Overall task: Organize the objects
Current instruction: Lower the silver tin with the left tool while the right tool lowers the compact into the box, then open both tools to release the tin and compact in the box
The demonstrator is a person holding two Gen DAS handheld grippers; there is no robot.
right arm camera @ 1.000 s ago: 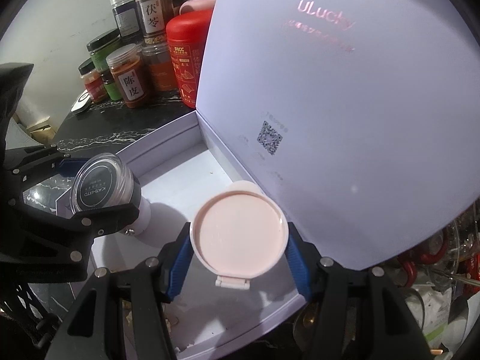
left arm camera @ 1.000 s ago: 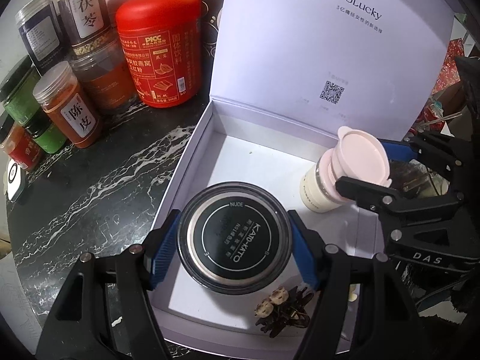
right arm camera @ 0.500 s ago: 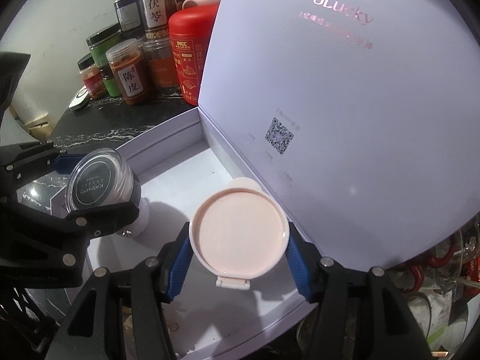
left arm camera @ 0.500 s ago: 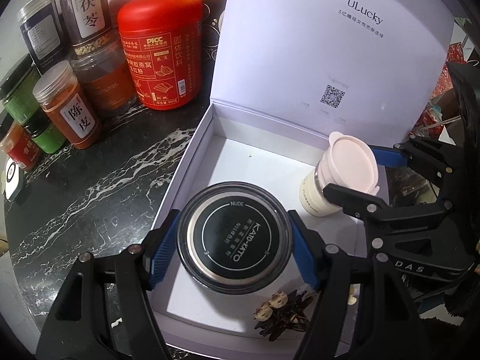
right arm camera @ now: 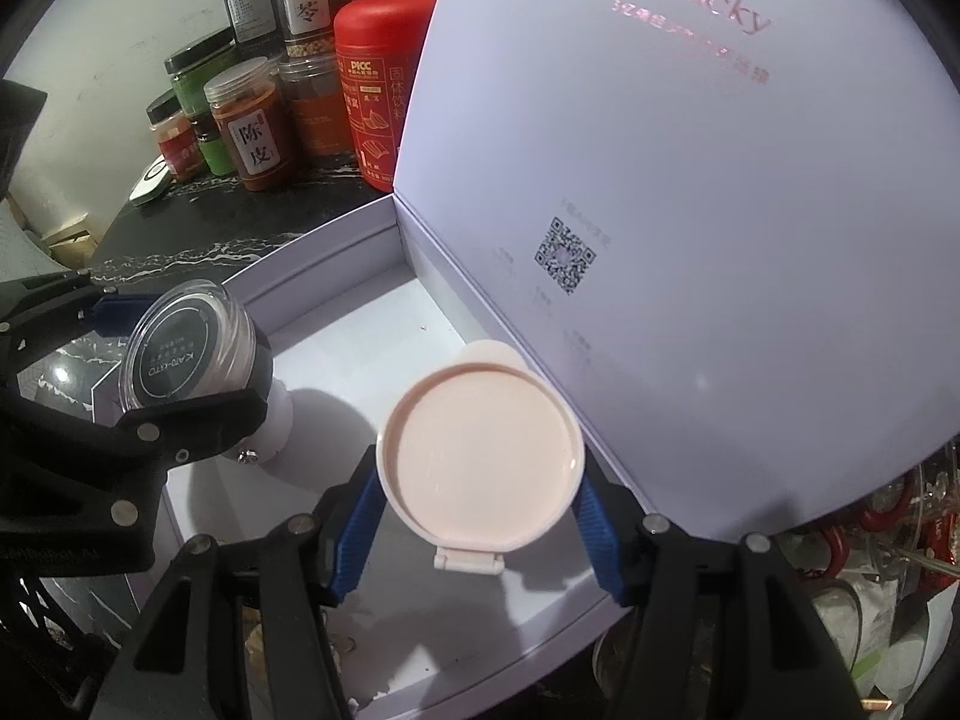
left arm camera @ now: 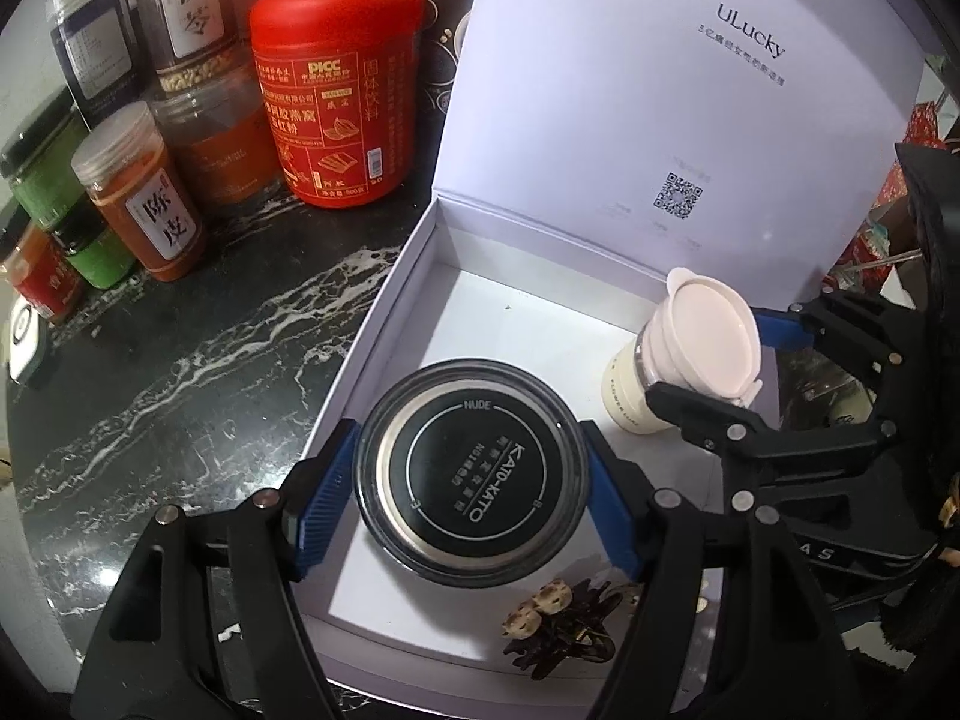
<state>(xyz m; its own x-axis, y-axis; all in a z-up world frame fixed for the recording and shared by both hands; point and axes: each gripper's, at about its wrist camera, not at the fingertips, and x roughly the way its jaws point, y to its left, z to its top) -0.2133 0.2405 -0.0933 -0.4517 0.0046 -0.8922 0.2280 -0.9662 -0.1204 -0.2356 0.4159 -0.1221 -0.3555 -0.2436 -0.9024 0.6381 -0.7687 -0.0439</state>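
Left gripper: the blue pads sit on either side of the KATO-KATO jar, at the left and right edges of its black lid. Contact appears to be maintained on both sides; the jar is gripped. In the right wrist view the same jar shows a clear upper body and a white base, tilted, with the base low over the left part of the box floor; whether it touches cannot be told.

Right gripper: the jaws have just been opening. The pink-lidded bottle stands between the blue pads, and a narrow gap shows between each pad and the bottle, so it is not clamped. In the left wrist view the bottle is upright with its cream body on the floor of the box, in the far right corner near the raised lid.

White gift box: open, with its lid standing upright at the back. The inner face of the lid carries the word "ULucky" and a QR code. A small dark ornament with two pale flower-like pieces lies at the near edge of the box.

Black marble countertop: carries the box. Behind and left of the box stands a red PICC canister, and beside it a group of clear-lidded spice jars with Chinese labels.
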